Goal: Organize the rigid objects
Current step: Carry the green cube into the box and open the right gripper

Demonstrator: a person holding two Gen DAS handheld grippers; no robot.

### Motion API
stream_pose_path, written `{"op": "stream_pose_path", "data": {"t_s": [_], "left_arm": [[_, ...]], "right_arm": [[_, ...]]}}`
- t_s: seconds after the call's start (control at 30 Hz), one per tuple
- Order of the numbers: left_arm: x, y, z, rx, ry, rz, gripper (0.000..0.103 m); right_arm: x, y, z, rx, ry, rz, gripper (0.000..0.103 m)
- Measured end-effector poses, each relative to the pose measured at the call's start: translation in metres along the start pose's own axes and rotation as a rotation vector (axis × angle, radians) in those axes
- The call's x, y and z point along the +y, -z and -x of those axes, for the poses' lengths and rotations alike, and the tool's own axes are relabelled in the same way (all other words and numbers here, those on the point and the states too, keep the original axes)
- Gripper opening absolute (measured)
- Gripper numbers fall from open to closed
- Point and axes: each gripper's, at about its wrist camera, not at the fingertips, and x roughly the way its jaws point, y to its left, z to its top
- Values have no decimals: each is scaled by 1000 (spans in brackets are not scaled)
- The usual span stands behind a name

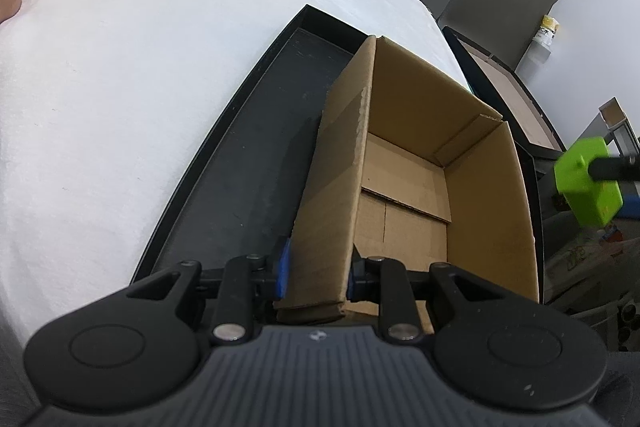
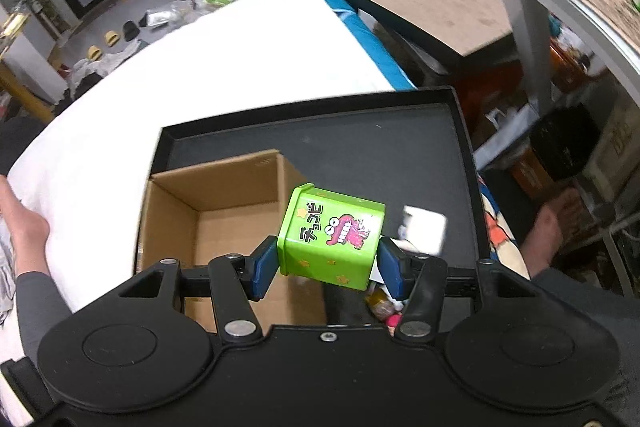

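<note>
The right gripper (image 2: 329,269) pinches a glossy green tin (image 2: 331,235), a squarish box printed with a pink cartoon monster and yellow stars, held tilted between its blue pads (image 2: 266,265). Below and to the left of those fingers stands an open cardboard box (image 2: 208,223), matte brown corrugated board with bare flaps on its floor. The box sits inside a shallow black tray (image 2: 400,147) with a dull, scuffed bottom, lying on a white cloth surface (image 2: 200,67). The left gripper (image 1: 316,273) clamps the box's near-left wall (image 1: 332,187) between its pads. Just beyond the right fingers, a blurred white object (image 2: 424,227) and small colourful items rest in the tray.
</note>
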Motion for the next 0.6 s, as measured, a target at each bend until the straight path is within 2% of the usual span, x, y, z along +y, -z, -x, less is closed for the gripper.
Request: {"op": "stream_pose_path", "data": {"t_s": [0.6], "left_arm": [[3, -3, -2, 6, 16, 5, 24]], "right_arm": [[80, -11, -25, 16, -82, 133, 52]]}}
